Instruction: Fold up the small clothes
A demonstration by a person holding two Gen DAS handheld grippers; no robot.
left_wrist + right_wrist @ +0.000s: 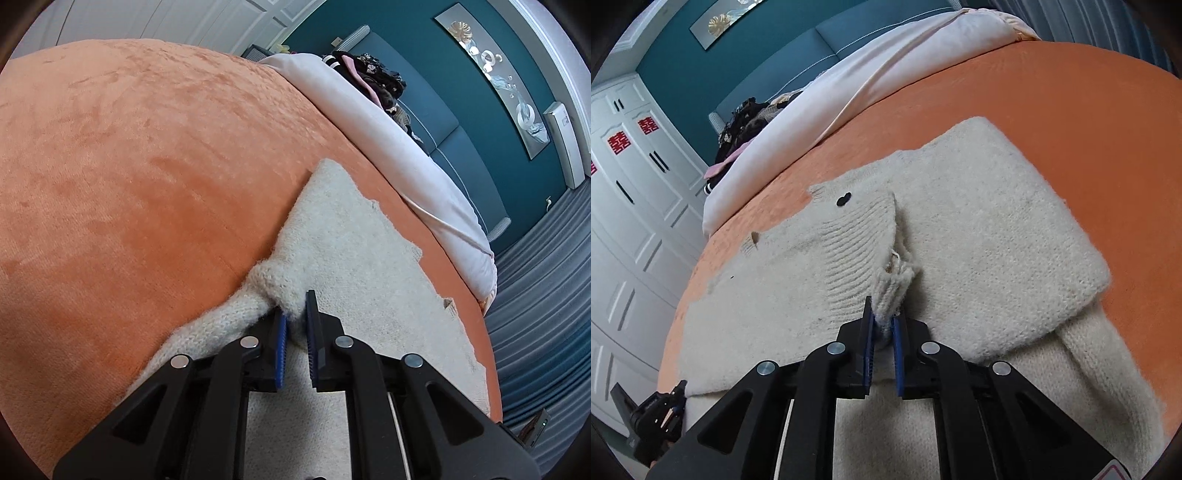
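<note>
A cream knitted cardigan (979, 229) lies spread on an orange bed cover (1071, 110), with a dark button (843, 199) near its ribbed edge. In the right wrist view my right gripper (884, 317) is shut on a bunched ribbed edge of the knit at the garment's middle. In the left wrist view the same cardigan (343, 236) stretches toward the bed's right side, and my left gripper (295, 308) is shut on a bunched fold of it near the orange cover (129, 166). The left gripper (661, 417) also shows at the lower left of the right wrist view.
A pale folded duvet (388, 147) lies along the head of the bed, with a pile of dark clothes (373, 77) against the teal headboard (436, 122). White wardrobe doors (631, 206) stand beside the bed. Grey curtains (535, 295) hang past the bed's edge.
</note>
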